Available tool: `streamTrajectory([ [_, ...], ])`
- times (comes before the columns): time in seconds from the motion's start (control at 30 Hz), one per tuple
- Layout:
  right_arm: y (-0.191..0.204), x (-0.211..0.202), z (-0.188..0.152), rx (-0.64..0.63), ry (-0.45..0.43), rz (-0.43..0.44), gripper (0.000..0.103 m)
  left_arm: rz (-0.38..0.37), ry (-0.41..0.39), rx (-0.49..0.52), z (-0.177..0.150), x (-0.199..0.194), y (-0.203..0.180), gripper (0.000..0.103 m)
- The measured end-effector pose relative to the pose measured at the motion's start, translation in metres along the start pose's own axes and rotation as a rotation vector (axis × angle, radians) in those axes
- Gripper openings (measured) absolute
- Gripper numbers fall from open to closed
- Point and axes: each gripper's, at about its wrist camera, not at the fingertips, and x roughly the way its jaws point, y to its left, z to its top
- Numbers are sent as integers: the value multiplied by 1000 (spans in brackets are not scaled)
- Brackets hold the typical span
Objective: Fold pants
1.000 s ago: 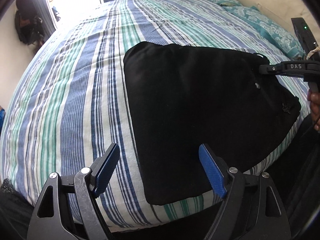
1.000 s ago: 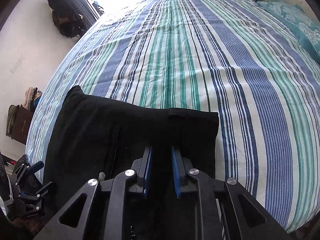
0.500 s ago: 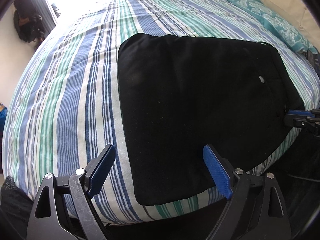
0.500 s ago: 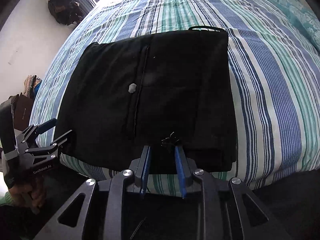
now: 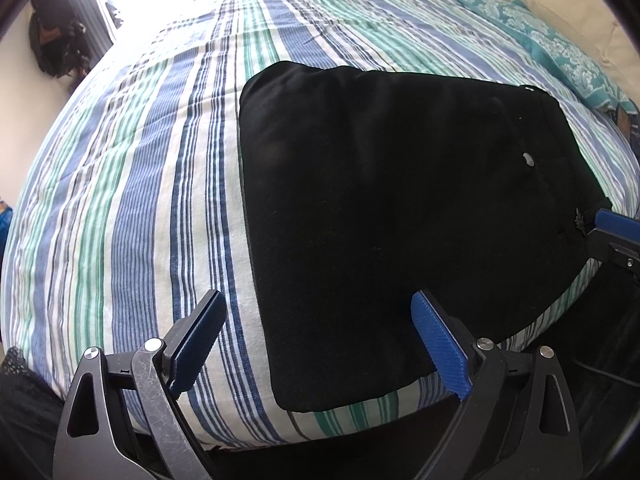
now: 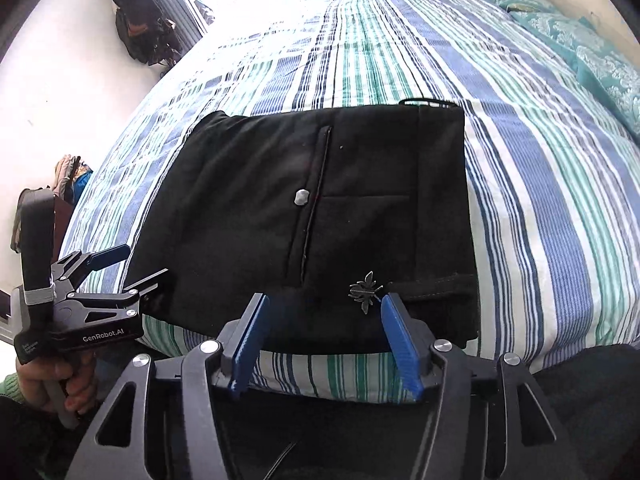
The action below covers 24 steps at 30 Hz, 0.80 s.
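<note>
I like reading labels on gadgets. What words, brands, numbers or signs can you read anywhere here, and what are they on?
"GenRobot.AI": white letters on the black body of the left gripper, seen from the right wrist camera.
Small white print on that gripper's handle end: too small to read.
Black pants: only a metal button and a metal ornament, no words.
Striped bedspread: no text.

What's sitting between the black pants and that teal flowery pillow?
Only bare striped bedspread separates the pants from the pillow, shown in the left wrist view.

Left gripper (image 5: 316, 344) and right gripper (image 6: 326, 340) both angled down, jaws opening, seemingly gripping nothing.
</note>
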Motion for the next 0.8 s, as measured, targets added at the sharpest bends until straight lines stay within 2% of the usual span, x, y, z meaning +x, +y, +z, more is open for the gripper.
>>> streamTrajectory([
  [0.23, 11, -34, 1, -34, -205, -77, 73, 8, -1, 2, 1, 1, 0, 96],
  [0.33, 11, -40, 2, -19, -254, -93, 75, 10, -2, 5, 1, 1, 1, 97],
  [0.7, 8, -35, 3, -7, -247, -96, 75, 16, -5, 7, -1, 1, 0, 99],
  [0.8, 10, -31, 3, -17, -243, -96, 75, -8, 3, -4, 0, 3, 4, 100],
])
